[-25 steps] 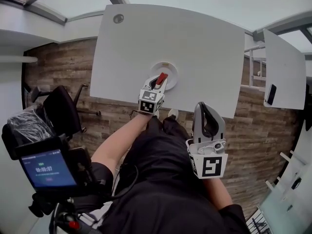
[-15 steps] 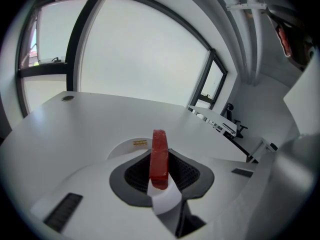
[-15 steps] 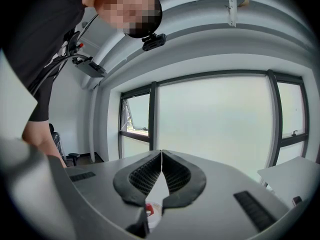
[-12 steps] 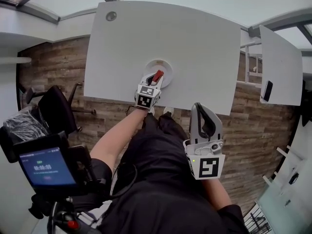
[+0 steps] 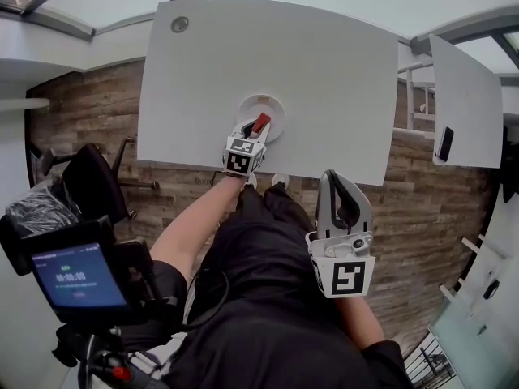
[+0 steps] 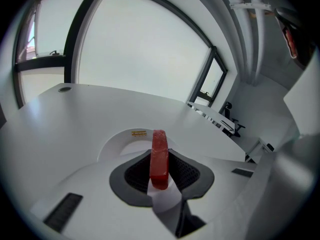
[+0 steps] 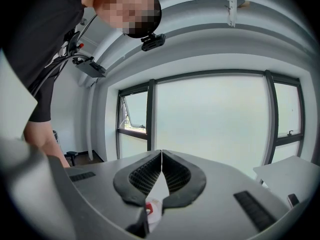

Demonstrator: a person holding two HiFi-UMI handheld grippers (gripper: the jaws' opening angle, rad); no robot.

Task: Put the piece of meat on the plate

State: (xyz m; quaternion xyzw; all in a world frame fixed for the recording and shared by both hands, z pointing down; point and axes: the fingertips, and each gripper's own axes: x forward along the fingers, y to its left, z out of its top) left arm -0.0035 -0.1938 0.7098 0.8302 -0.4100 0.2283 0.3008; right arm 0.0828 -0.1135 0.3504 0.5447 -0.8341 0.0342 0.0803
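A red slab of meat (image 6: 159, 159) stands on edge between the jaws of my left gripper (image 6: 160, 156), which is shut on it. In the head view the left gripper (image 5: 253, 126) holds the meat (image 5: 260, 123) over the near rim of a round white plate (image 5: 270, 105) on the white table (image 5: 324, 71). The plate (image 6: 122, 140) shows just beyond the jaws in the left gripper view. My right gripper (image 5: 342, 191) hangs off the table over the person's lap, pointing roughly level. Its jaws meet at the tips with nothing between them (image 7: 161, 154).
A round grommet (image 5: 178, 24) sits at the table's far left corner. A second white table (image 5: 469, 104) stands to the right with a dark phone (image 5: 444, 144) on it. A black office chair (image 5: 89, 185) stands on the wooden floor at left.
The left gripper with the meat has sunk slightly toward the plate. The right gripper has stayed where it was.
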